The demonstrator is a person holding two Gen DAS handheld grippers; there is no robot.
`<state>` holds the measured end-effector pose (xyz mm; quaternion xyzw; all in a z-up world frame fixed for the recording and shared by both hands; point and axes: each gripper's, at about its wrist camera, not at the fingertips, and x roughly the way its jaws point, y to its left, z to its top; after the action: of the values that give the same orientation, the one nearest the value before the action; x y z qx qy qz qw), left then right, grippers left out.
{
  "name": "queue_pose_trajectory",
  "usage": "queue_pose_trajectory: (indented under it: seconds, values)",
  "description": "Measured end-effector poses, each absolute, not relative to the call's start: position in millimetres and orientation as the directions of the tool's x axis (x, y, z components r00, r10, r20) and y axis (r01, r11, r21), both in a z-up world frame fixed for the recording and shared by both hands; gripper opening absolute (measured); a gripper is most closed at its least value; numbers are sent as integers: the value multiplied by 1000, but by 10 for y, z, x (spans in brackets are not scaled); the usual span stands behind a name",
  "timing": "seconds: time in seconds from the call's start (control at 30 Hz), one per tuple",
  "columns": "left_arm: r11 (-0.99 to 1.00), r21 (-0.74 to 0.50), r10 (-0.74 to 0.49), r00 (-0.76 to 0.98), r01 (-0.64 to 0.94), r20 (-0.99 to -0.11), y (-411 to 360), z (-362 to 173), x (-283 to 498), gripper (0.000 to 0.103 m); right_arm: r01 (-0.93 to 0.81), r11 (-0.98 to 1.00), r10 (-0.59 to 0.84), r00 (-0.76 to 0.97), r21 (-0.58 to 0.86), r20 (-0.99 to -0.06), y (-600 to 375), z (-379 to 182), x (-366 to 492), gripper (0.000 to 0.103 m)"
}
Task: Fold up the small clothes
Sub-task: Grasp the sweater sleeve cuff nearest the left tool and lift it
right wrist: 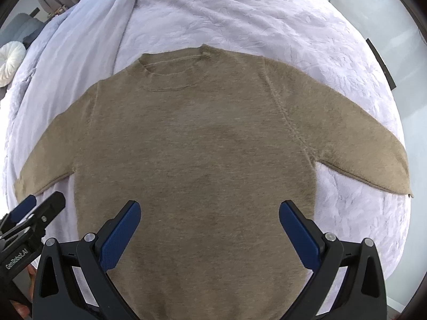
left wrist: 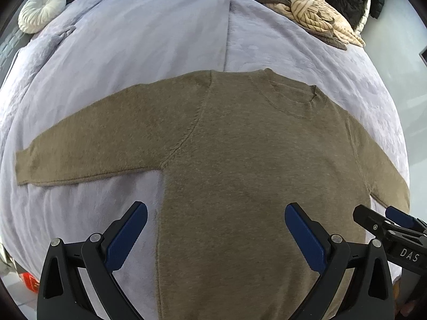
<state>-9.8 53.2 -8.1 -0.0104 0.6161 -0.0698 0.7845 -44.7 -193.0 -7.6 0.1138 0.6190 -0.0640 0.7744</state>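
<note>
Right wrist: sweater (right wrist: 192, 144) beneath spread right tool (right wrist: 209, 236).

Two markings legible, both white lettering on black gripper bodies.

Left wrist view: "DAS" on the right gripper (left wrist: 395, 220), lower right edge of frame.

Right wrist view: "GenRobot.AI" on the left gripper (right wrist: 40, 204), lower left edge, running along its side.

Nothing else readable.
</note>
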Motion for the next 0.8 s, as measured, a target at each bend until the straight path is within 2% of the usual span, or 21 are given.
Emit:
queue_pose_trajectory:
  seconds: [0.27, 0.5, 0.67, 0.8]
  values:
    - [988, -152, -154, 226, 27, -962, 952, -186, -113, 103, 181, 968, 119, 269, 172, -956, -1548, -86, -388, 103]
    - [973, -211, -182, 255, -92, -950, 1655, -384, -143, 103, 91, 967, 206, 266, 237, -942, -1082, -170, -345, 103]
    - [945, -240, -170, 294, -221, -941, 2342, -623, -129, 103, -29, 941, 339, 121, 338, -933, -608, -385, -343, 103]
    - [896, -273, -142, 356, -350, -923, 2943, -795, -131, 103, -133, 936, 340, 92, 327, -936, -217, -520, -433, 103]
